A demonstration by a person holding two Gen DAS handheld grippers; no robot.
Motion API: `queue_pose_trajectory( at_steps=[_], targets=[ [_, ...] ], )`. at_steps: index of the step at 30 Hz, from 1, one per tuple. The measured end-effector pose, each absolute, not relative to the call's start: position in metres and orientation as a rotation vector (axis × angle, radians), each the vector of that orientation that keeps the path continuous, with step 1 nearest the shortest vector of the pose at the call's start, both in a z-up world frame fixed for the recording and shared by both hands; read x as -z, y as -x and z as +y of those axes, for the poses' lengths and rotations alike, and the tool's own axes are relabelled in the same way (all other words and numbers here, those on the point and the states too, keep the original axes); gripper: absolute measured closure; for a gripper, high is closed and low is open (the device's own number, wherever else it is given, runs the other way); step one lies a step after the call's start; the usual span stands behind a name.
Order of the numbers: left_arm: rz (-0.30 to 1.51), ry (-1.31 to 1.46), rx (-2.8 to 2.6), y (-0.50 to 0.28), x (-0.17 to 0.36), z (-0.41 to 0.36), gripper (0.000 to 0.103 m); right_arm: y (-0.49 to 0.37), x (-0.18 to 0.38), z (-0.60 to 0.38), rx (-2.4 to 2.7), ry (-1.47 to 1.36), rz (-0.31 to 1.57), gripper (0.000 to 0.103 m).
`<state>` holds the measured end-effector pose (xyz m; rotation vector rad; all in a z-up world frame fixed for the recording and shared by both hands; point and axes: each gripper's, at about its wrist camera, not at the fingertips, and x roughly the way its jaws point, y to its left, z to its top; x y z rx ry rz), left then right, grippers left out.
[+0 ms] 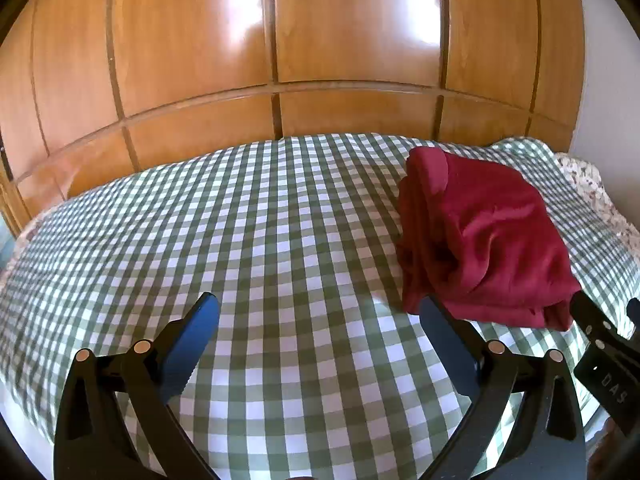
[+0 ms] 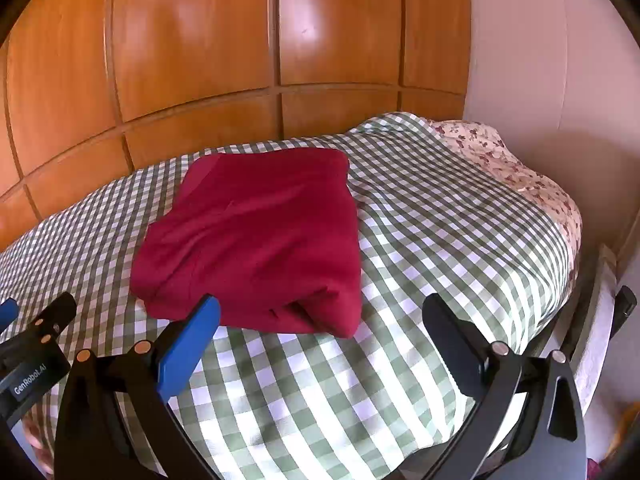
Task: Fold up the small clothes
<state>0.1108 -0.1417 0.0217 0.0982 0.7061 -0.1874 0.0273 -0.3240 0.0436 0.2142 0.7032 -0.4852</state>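
Your dark red garment (image 2: 256, 240) lies folded into a thick, slightly rumpled rectangle on the checked bed (image 2: 420, 240); your left tool (image 1: 320, 320) and right tool (image 2: 320, 320) both gape apart, holding nothing.

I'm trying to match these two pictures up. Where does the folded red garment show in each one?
Left wrist view: the folded red garment lies right of centre on the checked bedspread, beyond the open left gripper.
Right wrist view: it lies centre-left, beyond the open right gripper.
Shared landmark: the wooden wardrobe behind the bed.
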Motion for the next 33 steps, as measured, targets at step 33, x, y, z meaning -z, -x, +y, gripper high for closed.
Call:
queue_pose_trajectory(
  at_steps=[33],
  targets=[
    [0.721,-0.07,0.215,-0.107,-0.019,-0.131,0.004,-0.033,-0.036,-0.313,0.447,-0.173,0.713,0.002]
  ],
)
